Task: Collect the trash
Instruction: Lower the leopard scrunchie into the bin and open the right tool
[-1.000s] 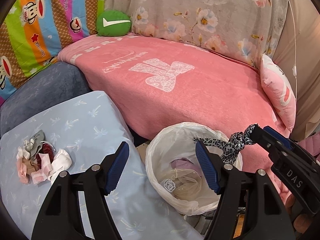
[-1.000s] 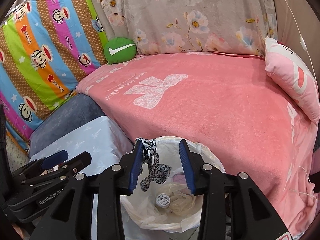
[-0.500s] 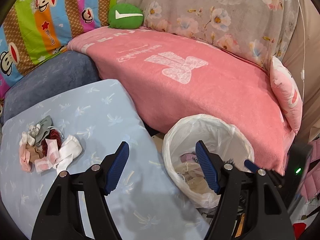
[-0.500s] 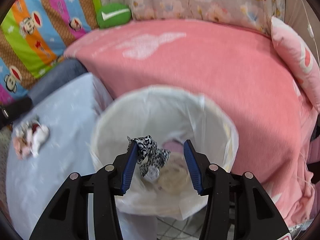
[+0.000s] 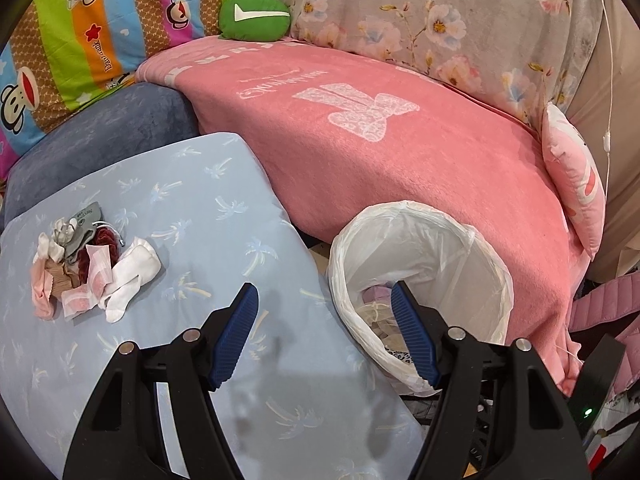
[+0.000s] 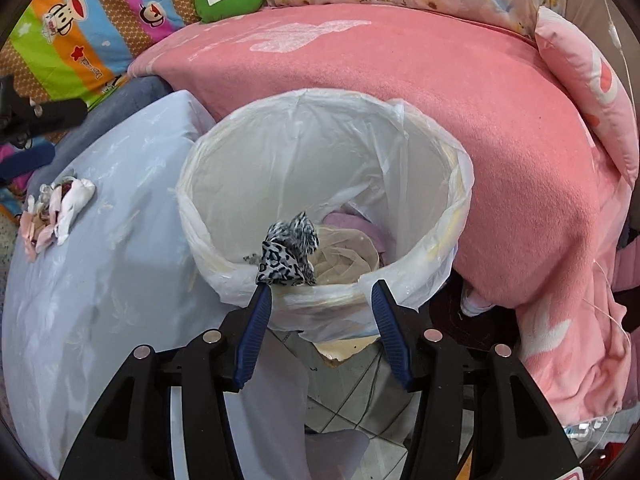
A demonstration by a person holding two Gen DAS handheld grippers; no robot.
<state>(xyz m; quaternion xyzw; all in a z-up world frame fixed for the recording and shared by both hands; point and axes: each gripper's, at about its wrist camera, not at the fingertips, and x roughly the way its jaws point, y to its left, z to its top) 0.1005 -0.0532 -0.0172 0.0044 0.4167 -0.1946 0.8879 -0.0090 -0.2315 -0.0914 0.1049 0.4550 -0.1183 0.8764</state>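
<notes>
While the right gripper, its jaws just widened, lets a leopard-print scrap drop into the lined bin at frame centre, the left gripper gapes empty, and a litter pile at left remains uncollected.

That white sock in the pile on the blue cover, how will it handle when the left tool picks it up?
Probably floppy: the white sock lies crumpled and folded on the blue cover, so it should drape from the pinch. Likely light, being thin fabric. It touches the other scraps in the pile, so a neighbour may drag along.
</notes>
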